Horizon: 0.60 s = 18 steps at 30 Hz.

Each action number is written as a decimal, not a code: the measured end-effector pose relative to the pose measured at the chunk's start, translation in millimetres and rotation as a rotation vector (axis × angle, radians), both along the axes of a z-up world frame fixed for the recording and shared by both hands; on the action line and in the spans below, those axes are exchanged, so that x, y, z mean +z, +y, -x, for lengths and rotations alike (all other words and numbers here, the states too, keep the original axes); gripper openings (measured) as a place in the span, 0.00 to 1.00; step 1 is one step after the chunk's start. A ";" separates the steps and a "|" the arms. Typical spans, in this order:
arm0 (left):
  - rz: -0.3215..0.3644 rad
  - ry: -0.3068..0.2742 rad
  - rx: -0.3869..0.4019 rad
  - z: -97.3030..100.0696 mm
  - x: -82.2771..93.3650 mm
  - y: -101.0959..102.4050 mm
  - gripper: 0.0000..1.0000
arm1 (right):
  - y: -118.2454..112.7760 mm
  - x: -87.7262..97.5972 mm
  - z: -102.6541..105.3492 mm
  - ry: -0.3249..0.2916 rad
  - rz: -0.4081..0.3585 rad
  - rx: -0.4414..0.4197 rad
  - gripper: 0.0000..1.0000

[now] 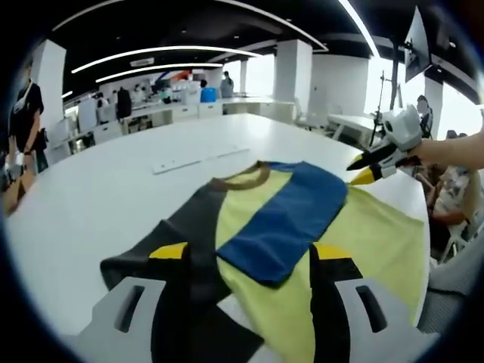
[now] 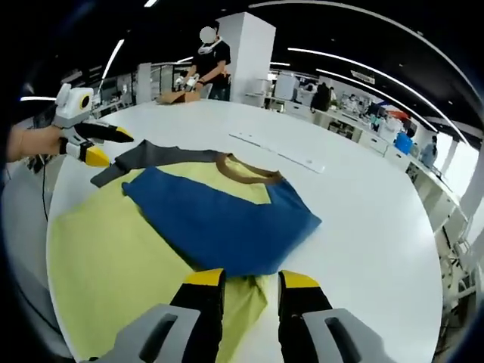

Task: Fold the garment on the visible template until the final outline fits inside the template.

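A T-shirt (image 1: 378, 234) lies flat on the white table (image 1: 91, 204). It has a yellow-green body, a brown collar (image 1: 246, 178) and a dark grey sleeve (image 1: 174, 227). Its blue sleeve (image 1: 283, 219) is folded across the chest. My left gripper (image 1: 250, 250) is open, its jaws wide apart over the shirt's near edge, holding nothing. The right gripper (image 1: 361, 170) hovers beside the blue shoulder. In the right gripper view the shirt (image 2: 113, 249) spreads ahead, the blue sleeve (image 2: 219, 219) just beyond my right gripper (image 2: 252, 280), which is open and empty. The left gripper (image 2: 110, 146) is by the grey sleeve (image 2: 151, 157).
A long white strip (image 1: 200, 159) lies on the table beyond the collar, also the strip (image 2: 276, 151). A person in black (image 2: 212, 60) stands by a cardboard box (image 2: 178, 96) at the far end. The table edge (image 2: 49, 227) runs close to the shirt. Chairs (image 1: 454, 227) stand at the right.
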<state>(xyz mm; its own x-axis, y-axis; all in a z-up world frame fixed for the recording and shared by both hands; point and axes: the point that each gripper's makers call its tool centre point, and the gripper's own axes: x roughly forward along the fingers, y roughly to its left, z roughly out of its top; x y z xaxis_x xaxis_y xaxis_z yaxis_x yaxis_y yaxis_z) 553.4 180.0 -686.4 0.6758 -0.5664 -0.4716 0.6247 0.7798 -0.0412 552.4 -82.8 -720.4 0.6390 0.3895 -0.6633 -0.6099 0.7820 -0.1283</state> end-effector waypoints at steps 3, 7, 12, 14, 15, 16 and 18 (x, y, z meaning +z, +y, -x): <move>-0.012 0.007 -0.012 -7.3 -6.5 -2.8 0.55 | -2.1 -3.8 -0.2 -0.012 0.049 0.021 0.21; -0.031 0.012 -0.017 -16.5 -14.3 -3.9 0.53 | -3.8 -9.7 -1.1 -0.025 0.109 0.051 0.17; -0.057 0.029 -0.038 -25.1 -26.6 -6.4 0.49 | -6.8 -14.3 -6.1 -0.042 0.149 0.066 0.10; -0.064 0.042 -0.037 -28.4 -31.9 -6.6 0.48 | -6.8 -15.9 -7.6 -0.041 0.156 0.070 0.09; -0.063 0.043 -0.041 -29.4 -33.5 -7.2 0.47 | -6.6 -16.5 -8.6 -0.042 0.159 0.073 0.09; -0.070 0.047 -0.042 -30.7 -36.4 -7.5 0.45 | -6.5 -17.7 -9.6 -0.043 0.162 0.076 0.08; -0.082 0.057 -0.045 -30.2 -39.5 -8.4 0.43 | -6.1 -20.0 -10.5 -0.041 0.171 0.082 0.07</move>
